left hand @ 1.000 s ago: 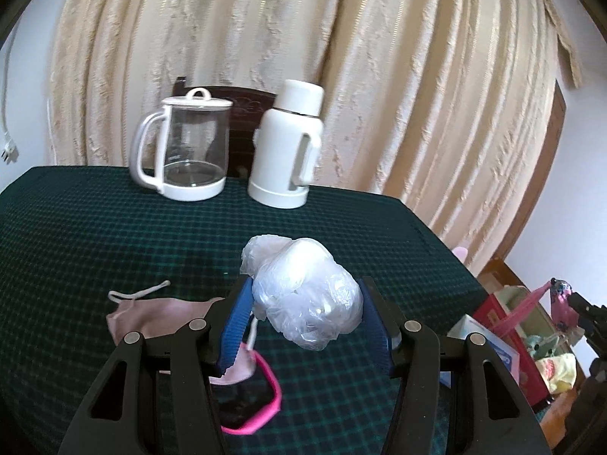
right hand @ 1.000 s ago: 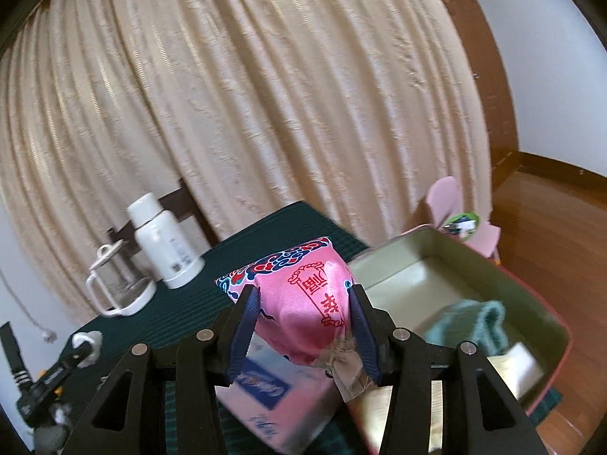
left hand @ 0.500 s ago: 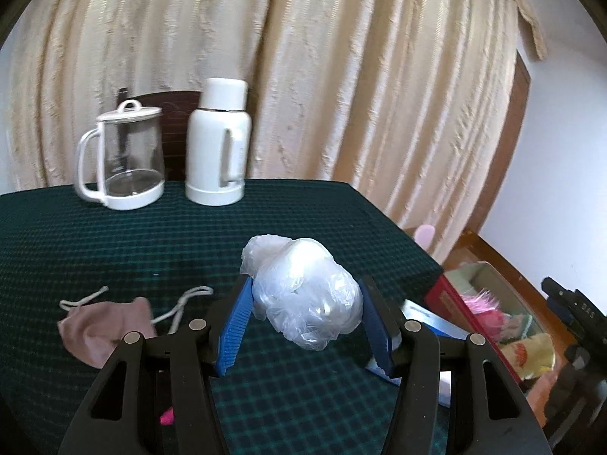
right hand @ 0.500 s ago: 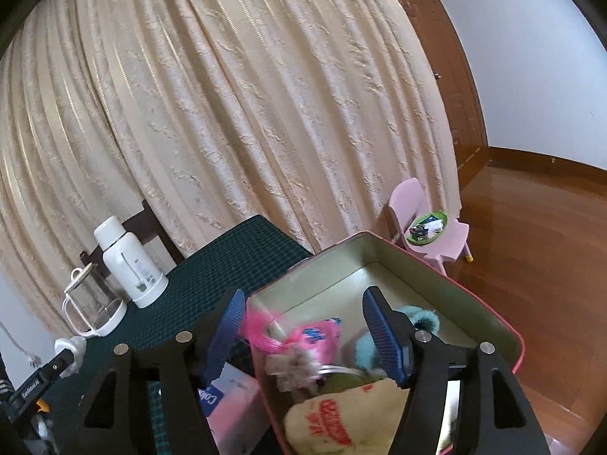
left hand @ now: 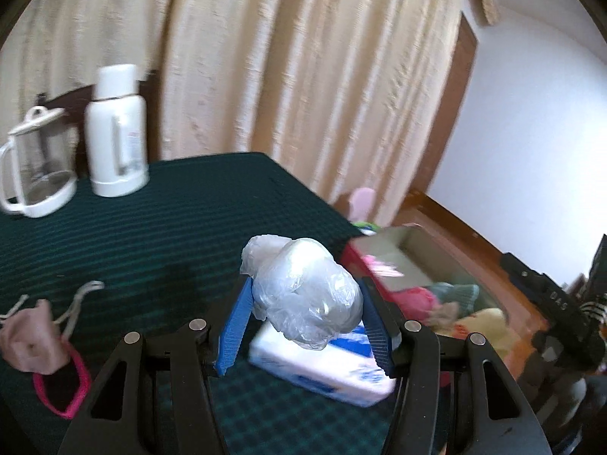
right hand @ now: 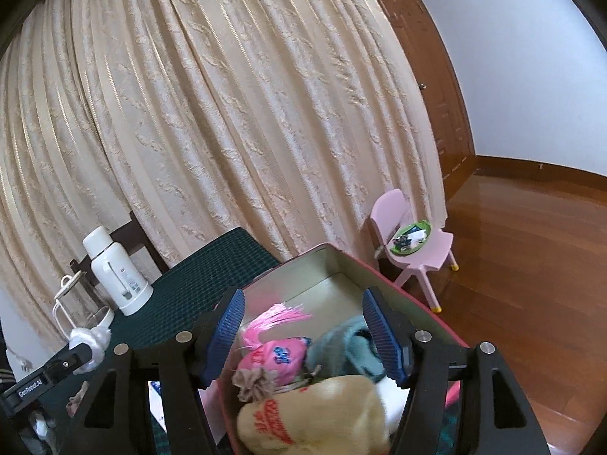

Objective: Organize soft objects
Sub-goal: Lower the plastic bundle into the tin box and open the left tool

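Left gripper (left hand: 303,326) grips the crumpled clear plastic bag (left hand: 303,295) above the green checked tablecloth (left hand: 159,242). It should clear the red-rimmed tin box (right hand: 379,269) wall before releasing. Right gripper (right hand: 301,331) hangs wide and empty over the box; it should be withdrawn.

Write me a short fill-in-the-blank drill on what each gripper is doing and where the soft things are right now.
1. The left gripper is shut on a crumpled ____ bag.
2. The right gripper is ____, with nothing between its fingers.
3. The pink pouch lies inside the ____.
4. Behind the glass kettle and white thermos hangs a beige ____.

Missing words: plastic; open; box; curtain
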Demonstrator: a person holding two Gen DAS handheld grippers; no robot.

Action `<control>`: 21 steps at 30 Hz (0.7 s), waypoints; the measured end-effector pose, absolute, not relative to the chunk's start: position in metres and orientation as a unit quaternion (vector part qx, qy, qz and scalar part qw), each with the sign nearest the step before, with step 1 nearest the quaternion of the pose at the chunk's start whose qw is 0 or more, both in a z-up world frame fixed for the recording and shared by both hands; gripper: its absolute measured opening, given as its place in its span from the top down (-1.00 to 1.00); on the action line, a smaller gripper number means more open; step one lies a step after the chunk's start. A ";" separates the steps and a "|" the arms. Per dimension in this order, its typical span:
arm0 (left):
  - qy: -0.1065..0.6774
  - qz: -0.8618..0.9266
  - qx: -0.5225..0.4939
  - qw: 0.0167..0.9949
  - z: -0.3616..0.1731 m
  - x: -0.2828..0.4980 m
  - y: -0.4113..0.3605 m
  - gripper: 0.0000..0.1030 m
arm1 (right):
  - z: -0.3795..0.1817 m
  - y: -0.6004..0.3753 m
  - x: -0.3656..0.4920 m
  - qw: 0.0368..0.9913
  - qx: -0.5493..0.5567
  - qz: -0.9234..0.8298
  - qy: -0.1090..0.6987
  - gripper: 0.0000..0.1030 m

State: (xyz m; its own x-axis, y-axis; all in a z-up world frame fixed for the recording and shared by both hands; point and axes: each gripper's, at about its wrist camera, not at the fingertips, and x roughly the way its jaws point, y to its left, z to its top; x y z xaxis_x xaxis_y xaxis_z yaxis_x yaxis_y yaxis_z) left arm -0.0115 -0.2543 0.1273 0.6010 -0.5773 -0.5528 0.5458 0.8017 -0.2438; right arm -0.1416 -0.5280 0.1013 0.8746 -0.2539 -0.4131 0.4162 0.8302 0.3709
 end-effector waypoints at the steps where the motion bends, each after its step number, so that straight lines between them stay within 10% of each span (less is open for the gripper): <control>1: 0.321 -0.322 -0.024 0.890 0.127 -0.012 -0.262 -0.10 | 0.101 -0.530 -0.144 0.940 0.231 -0.180 0.175 -0.32; 21: 0.339 -0.432 0.019 0.835 0.119 -0.026 -0.382 -0.10 | 0.089 -0.558 -0.167 0.933 0.249 -0.200 0.167 -0.32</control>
State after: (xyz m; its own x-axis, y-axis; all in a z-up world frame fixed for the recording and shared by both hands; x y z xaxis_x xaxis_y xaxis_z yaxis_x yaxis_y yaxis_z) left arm -0.0261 -0.3823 0.1193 0.3960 -0.7097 -0.5827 0.7348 0.6255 -0.2624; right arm -0.1672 -0.5583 0.0887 0.8645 -0.2893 -0.4110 0.4556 0.7965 0.3975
